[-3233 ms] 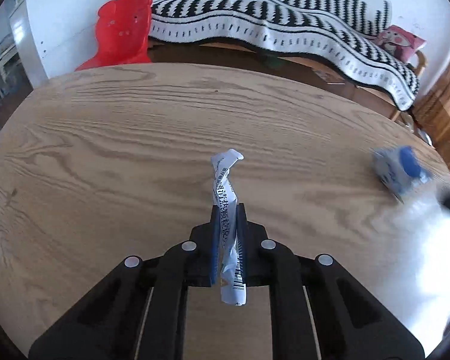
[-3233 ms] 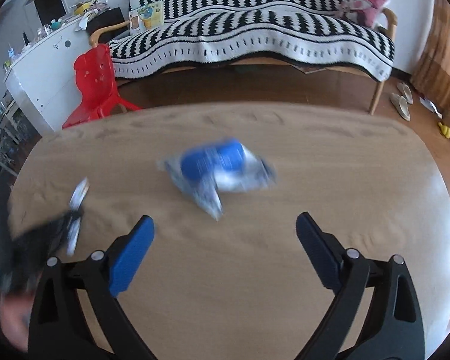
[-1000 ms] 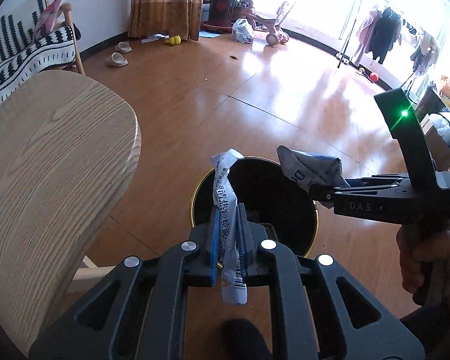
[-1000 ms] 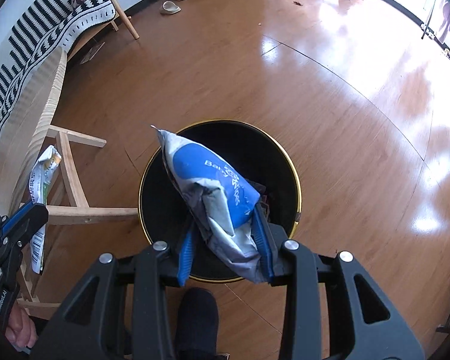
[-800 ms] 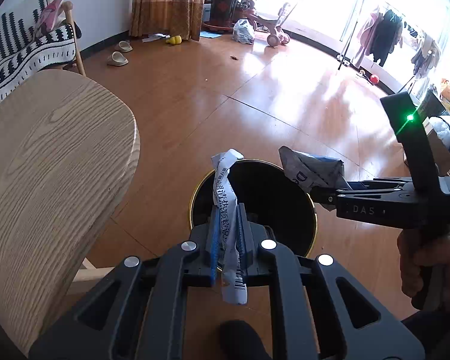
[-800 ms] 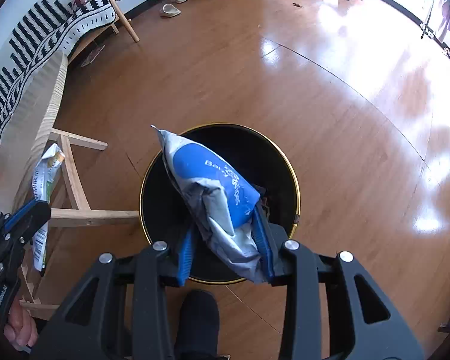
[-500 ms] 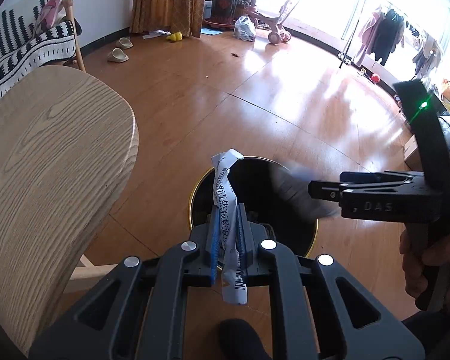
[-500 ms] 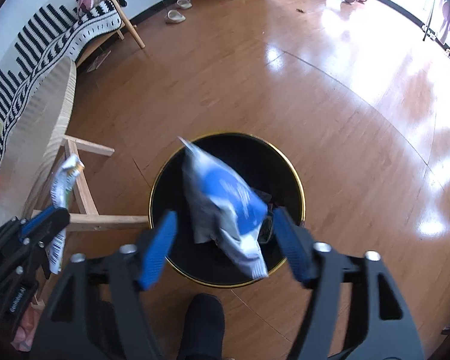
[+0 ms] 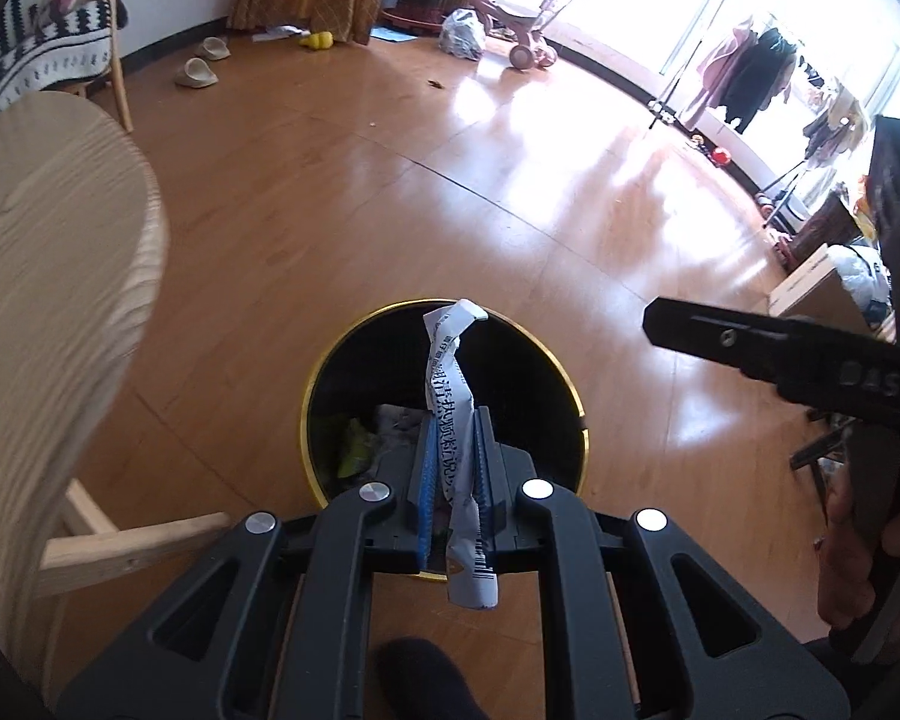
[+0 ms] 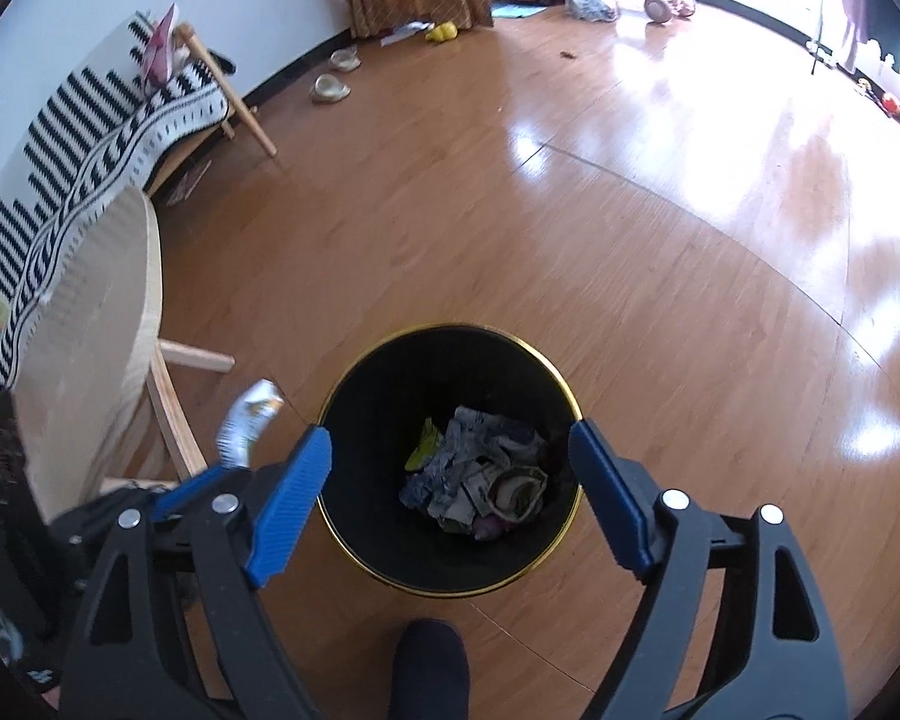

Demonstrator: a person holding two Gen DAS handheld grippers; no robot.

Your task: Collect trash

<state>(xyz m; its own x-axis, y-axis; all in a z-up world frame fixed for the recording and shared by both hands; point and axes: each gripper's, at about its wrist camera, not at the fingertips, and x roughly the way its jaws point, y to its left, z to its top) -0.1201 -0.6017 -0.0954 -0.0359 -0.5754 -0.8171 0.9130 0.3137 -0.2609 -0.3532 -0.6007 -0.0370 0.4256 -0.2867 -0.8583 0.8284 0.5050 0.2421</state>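
My left gripper (image 9: 455,468) is shut on a twisted white printed wrapper (image 9: 453,420) and holds it above the near rim of a black bin with a gold rim (image 9: 573,396). My right gripper (image 10: 450,498) is open and empty above the same bin (image 10: 450,591). Crumpled wrappers (image 10: 480,480), among them the blue and white packet, lie at the bottom of the bin. In the right wrist view the left gripper (image 10: 207,483) with its wrapper (image 10: 246,423) shows at the bin's left. In the left wrist view a finger of the right gripper (image 9: 750,351) reaches in from the right.
A round wooden table (image 9: 48,312) stands left of the bin, with its legs (image 10: 168,408) close to the rim. A striped sofa (image 10: 90,138) is behind it. My dark shoe (image 10: 429,669) is just before the bin. Wooden floor (image 10: 630,210) spreads beyond.
My right gripper opened and the blue and white packet dropped into the bin. The left gripper moved nearer over the bin, still shut on the wrapper.
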